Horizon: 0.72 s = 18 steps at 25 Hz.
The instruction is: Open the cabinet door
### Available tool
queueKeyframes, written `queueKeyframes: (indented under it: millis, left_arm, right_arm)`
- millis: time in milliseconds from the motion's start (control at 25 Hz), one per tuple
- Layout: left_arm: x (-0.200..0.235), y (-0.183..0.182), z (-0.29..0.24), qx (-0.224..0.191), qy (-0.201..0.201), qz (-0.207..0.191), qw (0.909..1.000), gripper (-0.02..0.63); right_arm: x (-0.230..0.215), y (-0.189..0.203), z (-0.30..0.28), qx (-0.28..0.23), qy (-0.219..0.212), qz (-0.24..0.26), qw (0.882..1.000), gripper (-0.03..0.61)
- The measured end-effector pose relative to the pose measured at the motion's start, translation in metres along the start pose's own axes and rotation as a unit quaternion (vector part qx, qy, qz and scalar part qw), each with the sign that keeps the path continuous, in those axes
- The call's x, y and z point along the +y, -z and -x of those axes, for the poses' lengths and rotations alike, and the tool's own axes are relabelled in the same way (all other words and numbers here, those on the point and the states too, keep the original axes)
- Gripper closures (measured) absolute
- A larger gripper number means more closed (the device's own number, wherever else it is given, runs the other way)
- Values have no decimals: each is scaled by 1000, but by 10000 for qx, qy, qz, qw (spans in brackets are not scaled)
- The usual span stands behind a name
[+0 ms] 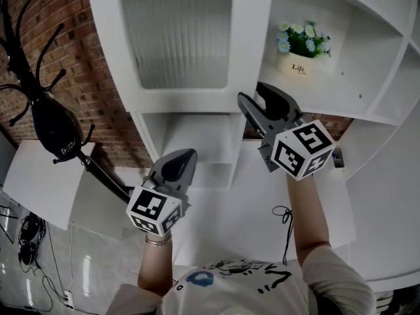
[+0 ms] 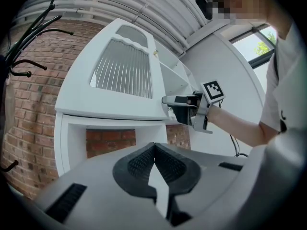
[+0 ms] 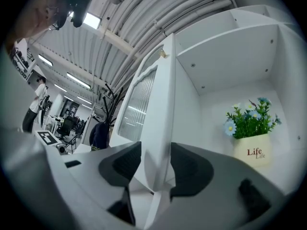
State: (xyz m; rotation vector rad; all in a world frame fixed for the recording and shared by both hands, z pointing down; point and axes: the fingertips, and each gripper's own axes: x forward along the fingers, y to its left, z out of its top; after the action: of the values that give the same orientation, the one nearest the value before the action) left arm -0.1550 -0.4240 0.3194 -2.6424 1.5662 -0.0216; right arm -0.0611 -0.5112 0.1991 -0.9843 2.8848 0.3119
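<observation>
At the far left a dark coat rack (image 1: 41,107) is standing against the brick wall (image 1: 98,77). Just right of it, low in the head view, the left tool (image 1: 178,163) is hanging in front of the white cabinet's lower open shelf (image 1: 197,140). Its jaws are closing tip to tip with nothing between them, and it is touching neither the shelf nor the door.

Above it and to its right, the cabinet door (image 1: 177,38) is standing upright, with its long axis running top to bottom. The door is swung out from the cabinet front. Its ribbed glass panel is facing the coat rack side, and its free vertical edge is pointing back towards the person.

That free edge is sitting inside the right tool (image 1: 252,92), which is reaching in roughly level at the door's lower right corner. In the right gripper view the door is showing edge-on, rising straight up out of the gap. The jaws are standing wide apart on either side of the edge, one pad on the glass-panel side and one on the cabinet side. They are bracketing the door rather than clamping it.

Right of the door, the uncovered compartment (image 1: 367,77) is showing a small white flower pot (image 1: 300,63) with blue and white blossoms. The pot is sitting at the back, well clear of the right tool.
</observation>
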Motion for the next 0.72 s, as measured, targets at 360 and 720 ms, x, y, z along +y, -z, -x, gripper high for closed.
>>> queueKeyframes:
  millis: [360, 720]
  left_arm:
    - [-11, 7, 8, 54, 67, 83, 9999, 600]
    - [-26, 6, 19, 113, 72, 102, 9999, 600]
  right_arm:
    - [13, -6, 17, -136, -225, -163, 9995, 413]
    - [34, -18, 43, -345, -594, -549, 9961, 483]
